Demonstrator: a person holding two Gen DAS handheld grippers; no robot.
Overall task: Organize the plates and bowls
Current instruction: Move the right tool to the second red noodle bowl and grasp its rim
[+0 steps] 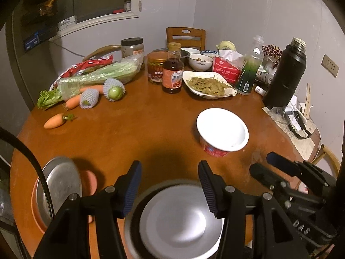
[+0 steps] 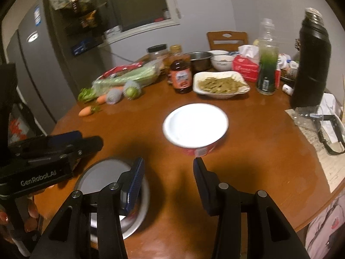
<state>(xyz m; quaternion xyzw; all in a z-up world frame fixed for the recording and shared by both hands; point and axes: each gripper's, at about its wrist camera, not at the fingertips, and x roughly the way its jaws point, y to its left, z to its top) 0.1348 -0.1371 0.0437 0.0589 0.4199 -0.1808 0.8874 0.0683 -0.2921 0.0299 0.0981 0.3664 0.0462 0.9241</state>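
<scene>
A steel bowl [image 1: 179, 222] with a pale inside stands on the brown round table [image 1: 129, 133] near its front edge. My left gripper [image 1: 168, 163] hovers just above it, open, its pads off the rim. A white paper bowl [image 1: 222, 129] with a red outside sits mid-table. At the left front, a steel plate [image 1: 58, 185] lies on a pink plate [image 1: 90, 181]. My right gripper [image 2: 168, 164] is open and empty, in front of the paper bowl [image 2: 195, 125], with the steel bowl [image 2: 101, 179] under its left finger. The left gripper [image 2: 88, 139] shows at the left.
A white dish of greens [image 1: 209, 84], sauce bottle [image 1: 172, 73], jars, small bowls [image 1: 200, 61], tissue pack, green bottle [image 1: 250, 71] and black flask [image 1: 284, 75] crowd the back. Carrots [image 1: 54, 122], celery and netted fruit lie at the left. A hand [image 2: 32, 211] holds the left gripper.
</scene>
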